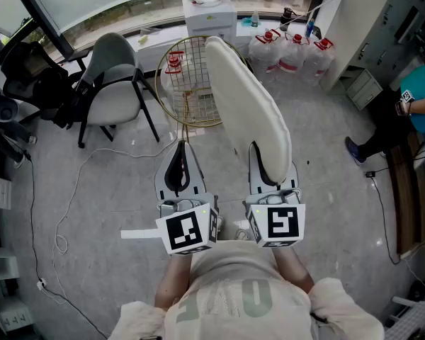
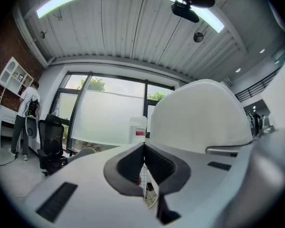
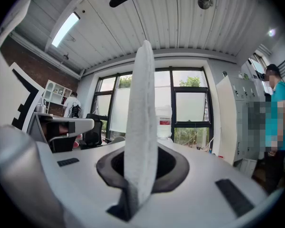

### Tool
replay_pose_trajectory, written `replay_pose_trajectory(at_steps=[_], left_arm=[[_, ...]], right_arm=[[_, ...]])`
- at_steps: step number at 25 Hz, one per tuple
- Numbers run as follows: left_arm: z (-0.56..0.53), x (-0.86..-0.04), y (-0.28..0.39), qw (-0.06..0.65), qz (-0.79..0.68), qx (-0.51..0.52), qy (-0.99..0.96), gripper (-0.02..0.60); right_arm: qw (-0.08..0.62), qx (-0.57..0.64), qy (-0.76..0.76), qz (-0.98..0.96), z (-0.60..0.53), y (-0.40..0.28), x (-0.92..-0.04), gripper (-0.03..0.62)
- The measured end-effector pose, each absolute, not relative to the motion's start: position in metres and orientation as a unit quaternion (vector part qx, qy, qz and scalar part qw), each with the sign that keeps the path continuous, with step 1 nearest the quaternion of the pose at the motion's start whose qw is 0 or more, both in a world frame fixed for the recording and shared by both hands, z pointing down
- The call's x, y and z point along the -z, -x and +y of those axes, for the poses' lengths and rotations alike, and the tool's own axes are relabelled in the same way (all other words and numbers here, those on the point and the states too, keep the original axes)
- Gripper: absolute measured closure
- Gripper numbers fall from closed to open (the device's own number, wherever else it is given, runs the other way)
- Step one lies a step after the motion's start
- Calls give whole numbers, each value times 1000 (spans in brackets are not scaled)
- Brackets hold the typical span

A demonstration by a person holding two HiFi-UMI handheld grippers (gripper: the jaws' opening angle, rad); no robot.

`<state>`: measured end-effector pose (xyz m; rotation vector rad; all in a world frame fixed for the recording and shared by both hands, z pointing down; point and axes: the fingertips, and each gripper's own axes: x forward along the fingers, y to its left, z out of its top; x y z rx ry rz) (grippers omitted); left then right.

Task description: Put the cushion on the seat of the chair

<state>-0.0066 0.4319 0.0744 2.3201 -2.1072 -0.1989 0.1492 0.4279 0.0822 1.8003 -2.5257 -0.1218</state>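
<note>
My right gripper [image 1: 273, 163] is shut on the lower edge of a white oval cushion [image 1: 248, 112], which stands on edge and reaches up and away from me. In the right gripper view the cushion [image 3: 141, 127] rises edge-on between the jaws of that gripper [image 3: 141, 151]. Behind and partly under the cushion, a gold wire chair [image 1: 184, 83] stands on the floor. My left gripper [image 1: 178, 147] hangs beside it with its tips together and nothing between them. The left gripper view shows those jaws [image 2: 143, 148] shut and the cushion's broad face [image 2: 199, 118] to the right.
A grey shell chair [image 1: 113, 83] stands left of the wire chair, beyond it a black office chair [image 1: 28, 76]. Water jugs [image 1: 290, 48] and a white dispenser [image 1: 209, 13] line the window. A person in teal [image 1: 421, 94] stands at right. A cable [image 1: 64, 211] runs across the floor.
</note>
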Motion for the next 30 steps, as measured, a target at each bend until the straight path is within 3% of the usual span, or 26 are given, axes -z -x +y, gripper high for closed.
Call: replay_pose_trajectory(at_steps=[22,30], left_arm=[[376,-108,92,32,-678,102,-727,568],[348,-112,115,45,-685,114,-718,568]], right_arm=[[39,41,-610,-791,392,-112,-102,537],[58,50,-634,-770,376,-132,-93,537]])
